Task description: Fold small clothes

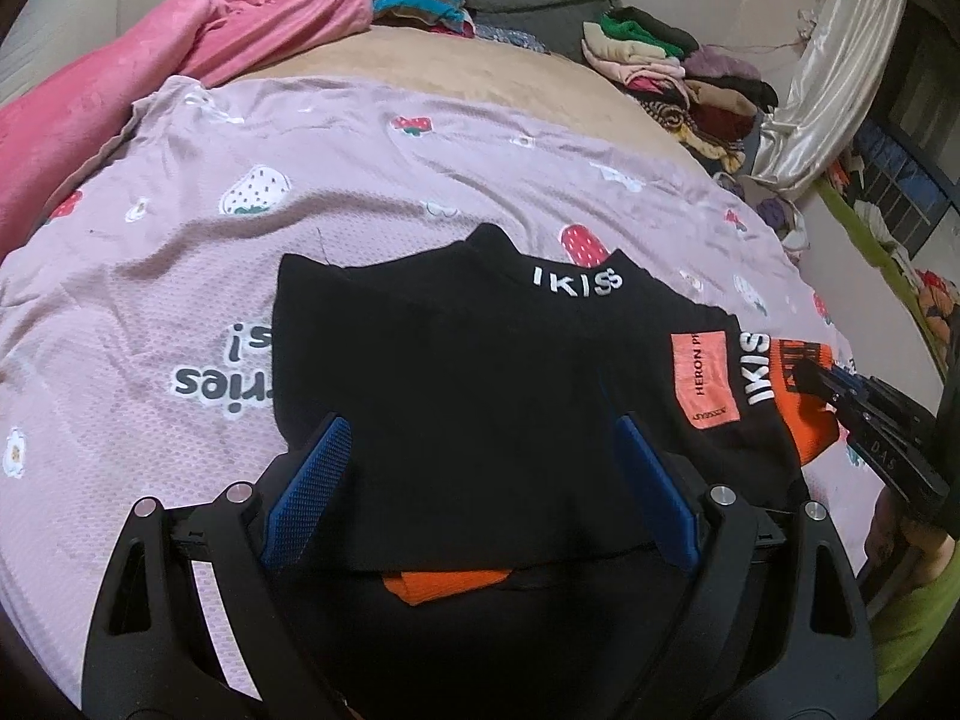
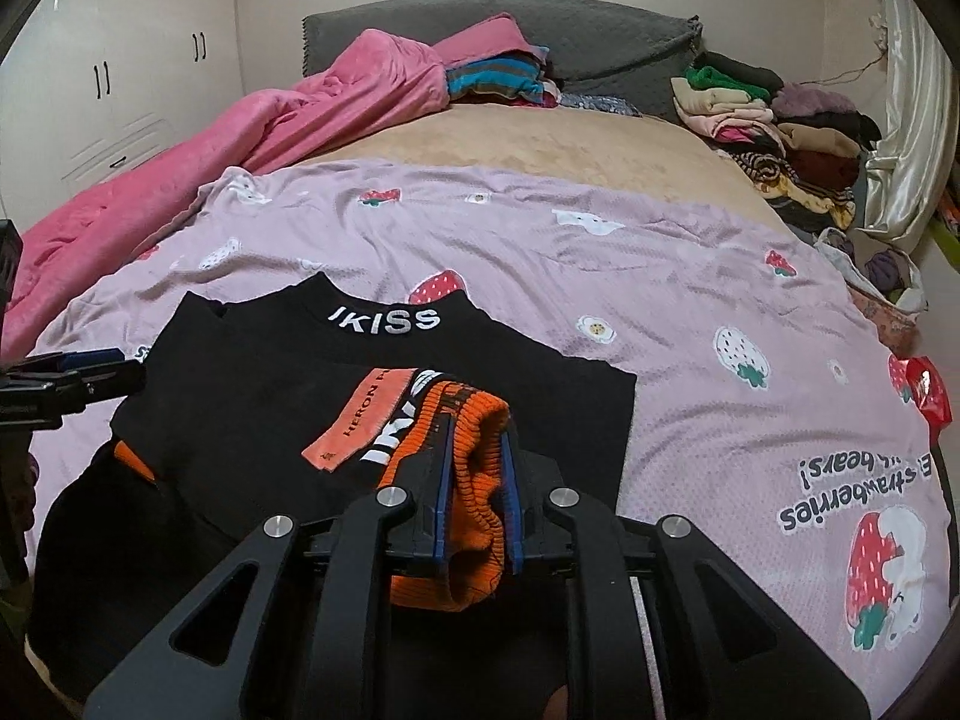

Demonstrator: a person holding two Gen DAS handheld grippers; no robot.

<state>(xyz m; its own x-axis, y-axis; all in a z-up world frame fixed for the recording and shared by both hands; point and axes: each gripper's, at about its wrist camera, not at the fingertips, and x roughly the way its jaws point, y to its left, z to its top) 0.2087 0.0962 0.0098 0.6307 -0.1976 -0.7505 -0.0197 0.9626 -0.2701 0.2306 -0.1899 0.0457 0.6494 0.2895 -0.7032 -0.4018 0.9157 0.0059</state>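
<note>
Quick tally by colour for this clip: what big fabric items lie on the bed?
Black: 1, the sweater with orange cuffs
Lilac: 1, the strawberry sheet
Pink: 1, the blanket
Grey: 1, the pillow
Total: 4, apart from the mixed clothes piles.

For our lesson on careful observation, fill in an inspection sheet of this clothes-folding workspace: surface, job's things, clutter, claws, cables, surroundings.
Surface: lilac strawberry-print bedspread, wrinkled, over a tan mattress.
Job's things: black knit sweater with white IKISS lettering, lying flat; its orange ribbed cuff is lifted.
Clutter: pink fleece blanket; heap of mixed folded clothes.
Claws: left claw open, over the sweater's hem; right claw shut on the orange ribbed cuff.
Cables: nothing seen.
Surroundings: white panelled wardrobe; grey quilted headboard; shiny cream curtain.
</note>
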